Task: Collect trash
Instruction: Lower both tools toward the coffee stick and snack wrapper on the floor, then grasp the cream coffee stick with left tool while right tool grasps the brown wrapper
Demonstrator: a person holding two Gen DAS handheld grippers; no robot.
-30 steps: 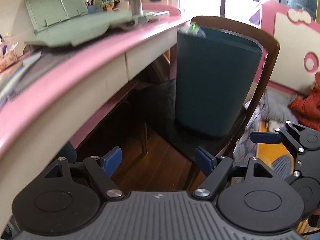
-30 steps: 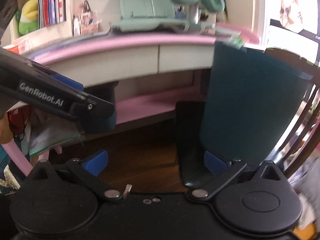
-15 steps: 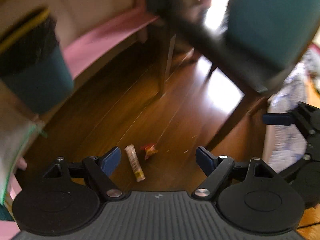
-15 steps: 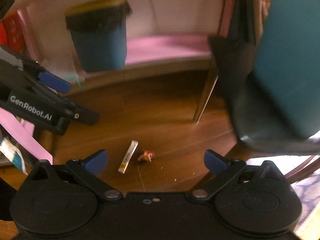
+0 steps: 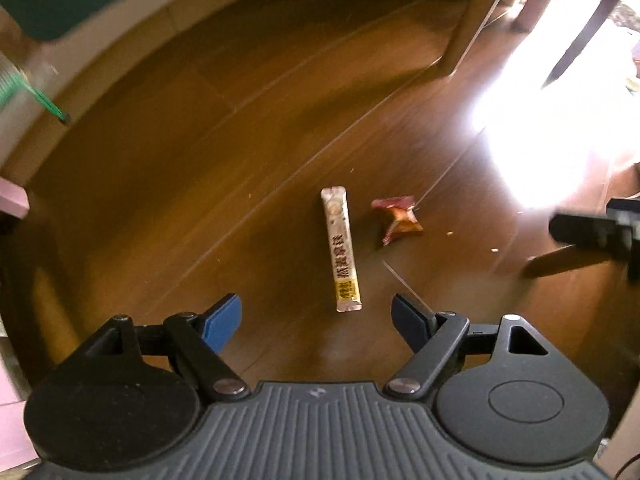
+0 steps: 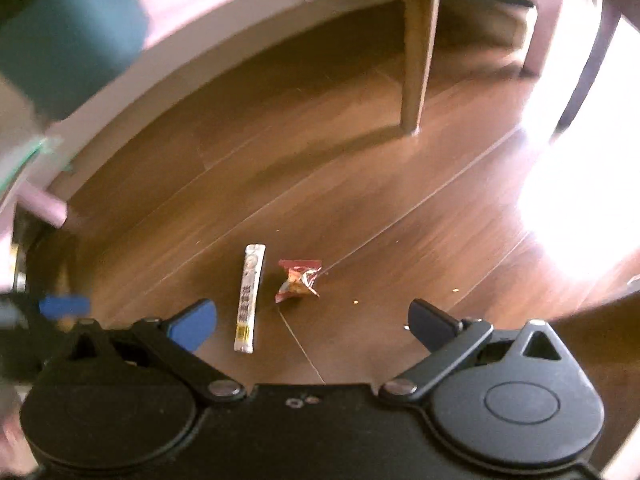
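Wooden floor (image 5: 208, 152): dark brown planks, with a bright glare patch toward its right side in both views.

Stick packet (image 5: 341, 249): long, narrow, pale, with dark print and a yellow band at its near end. It lies flat on the floor, away from the floor's edges, lengthwise toward the cameras.

Crumpled wrapper (image 5: 397, 219): red and gold, small, lying on the floor just to the right of the stick packet, apart from it. A few pale crumbs are scattered on the planks nearby.

Left gripper (image 5: 316, 320): blue-padded fingers spread wide, nothing between them; above the floor with the near end of the stick packet just ahead of the gap.

Right gripper (image 6: 312, 322): fingers spread wide, gripping nothing; the stick packet (image 6: 249, 298) lies just inside its left finger and the wrapper (image 6: 299, 280) ahead of the gap.

Chair leg (image 6: 414, 48): pale wood, upright on the floor beyond the trash.

Bin (image 6: 68, 36): dark teal, blurred, at the upper left by the floor's far edge.
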